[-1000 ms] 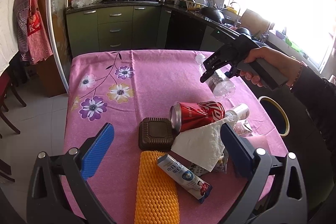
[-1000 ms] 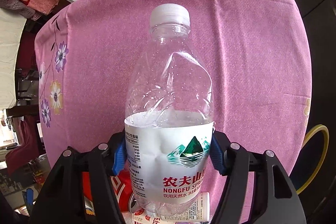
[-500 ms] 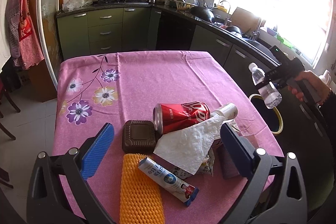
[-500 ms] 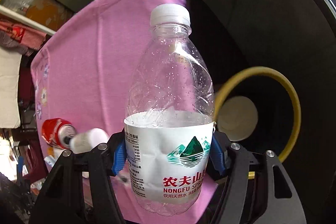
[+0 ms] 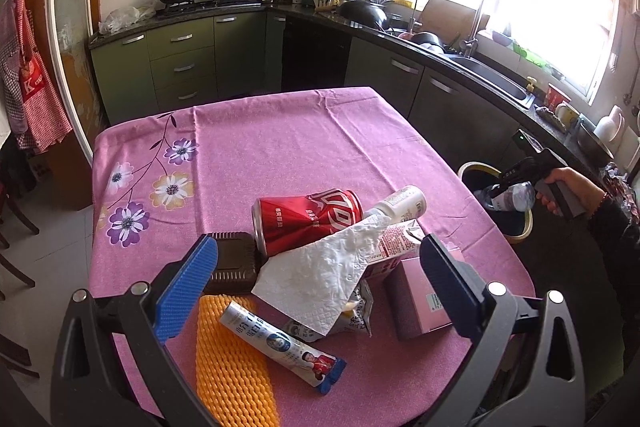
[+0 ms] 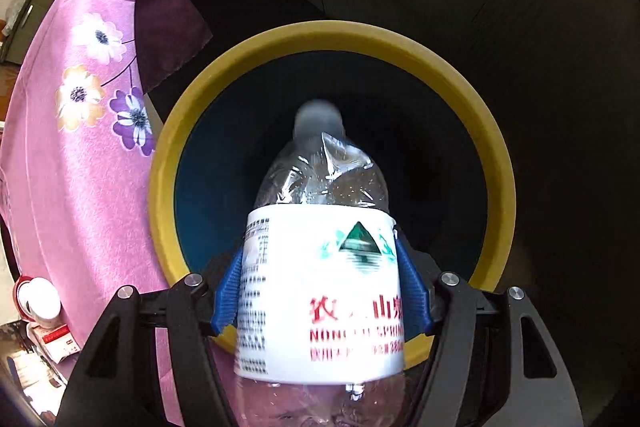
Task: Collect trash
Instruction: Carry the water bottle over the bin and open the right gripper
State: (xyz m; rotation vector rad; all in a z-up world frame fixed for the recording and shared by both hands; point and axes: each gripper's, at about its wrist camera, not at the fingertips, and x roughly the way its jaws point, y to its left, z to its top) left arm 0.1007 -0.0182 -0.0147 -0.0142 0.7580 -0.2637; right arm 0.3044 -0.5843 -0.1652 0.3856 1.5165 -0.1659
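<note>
The right gripper [image 6: 320,291] has its jaws clamped on the label of the plastic bottle [image 6: 320,267], cap pointing down into the yellow-rimmed bin [image 6: 332,31] beside the bench [image 5: 280,147] — centre the bottle over the opening, then let go. The left gripper [image 5: 316,287] hangs wide open, holding nothing, above the remaining litter — can [image 5: 308,219], tissue [image 5: 320,275]

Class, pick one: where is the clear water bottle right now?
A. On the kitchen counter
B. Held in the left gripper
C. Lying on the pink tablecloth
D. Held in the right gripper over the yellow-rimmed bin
D: the right gripper clamps the water bottle, cap pointing into the yellow-rimmed bin.
</note>
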